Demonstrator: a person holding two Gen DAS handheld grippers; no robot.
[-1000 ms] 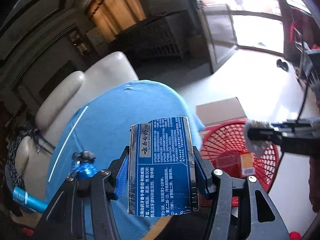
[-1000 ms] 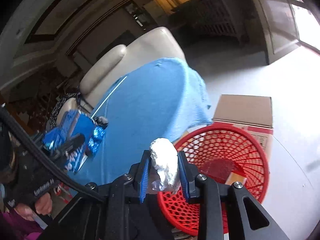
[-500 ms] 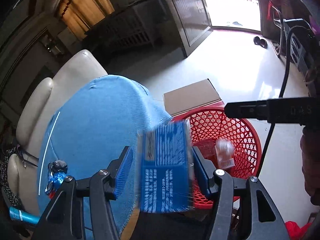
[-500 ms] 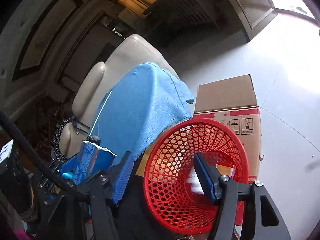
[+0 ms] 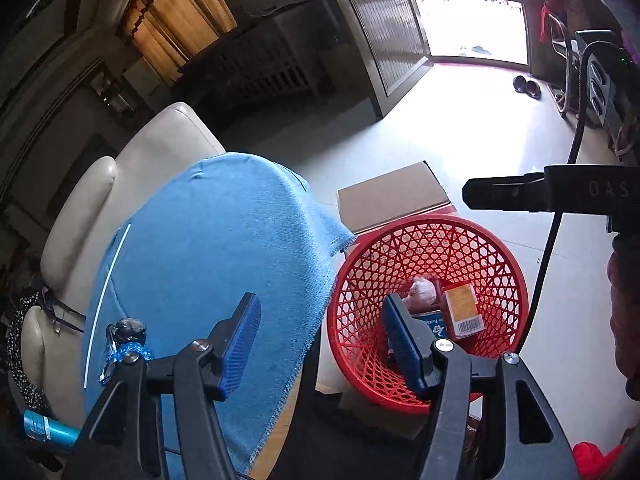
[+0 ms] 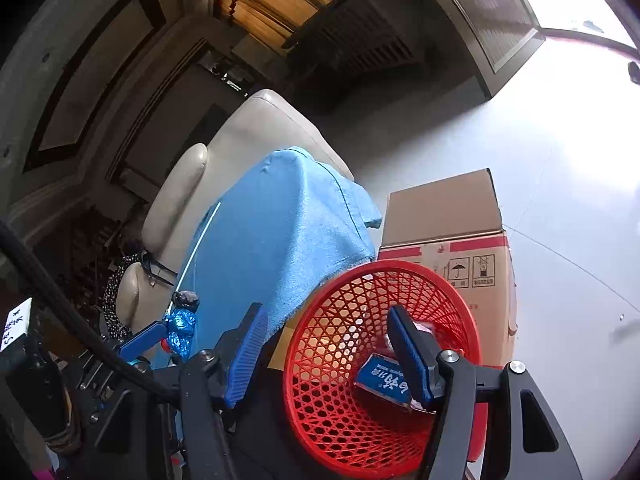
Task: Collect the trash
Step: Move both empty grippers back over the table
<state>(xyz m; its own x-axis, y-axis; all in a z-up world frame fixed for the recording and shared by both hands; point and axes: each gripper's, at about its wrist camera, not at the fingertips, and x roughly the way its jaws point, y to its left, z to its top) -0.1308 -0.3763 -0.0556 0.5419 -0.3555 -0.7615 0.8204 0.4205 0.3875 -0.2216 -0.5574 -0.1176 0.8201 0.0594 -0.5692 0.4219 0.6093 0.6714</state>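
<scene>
Far left, left wrist view: cream armchair (image 5: pixel 132 184) sitting behind the table, with a teal tube (image 5: pixel 48 432) lying at the bottom-left edge. A blue cloth (image 5: pixel 216 264) is covering the table. On its left part a white straw (image 5: pixel 106 292) is lying lengthwise, and a crumpled blue wrapper (image 5: pixel 126 344) is resting near its lower end.

Left gripper (image 5: pixel 324 344) is hanging over the cloth's right edge and the basket rim. Its jaws have just been opening and are standing apart with nothing between them; blue pads are showing bare.

Moving right: red mesh basket (image 5: pixel 424 248) is standing on the floor, touching the table's right side, with a cardboard box (image 5: pixel 392 200) just behind it. Trash is lying in the basket bottom: a blue carton (image 6: pixel 380 380), an orange box (image 5: pixel 462 312) with a barcode, and a pale crumpled wad (image 5: pixel 420 290) beside them.

Right gripper (image 6: pixel 328 352) is hovering over the near rim of the basket, jaws standing wide and empty. In the right wrist view its right finger is overlapping the carton; can't tell from either view whether it is touching it. In the left wrist view one black finger of that tool is reaching in from the right, above the basket.

Far right: a hand is gripping that tool at the frame edge, and a black cable (image 5: pixel 548 248) is hanging down past the basket.
</scene>
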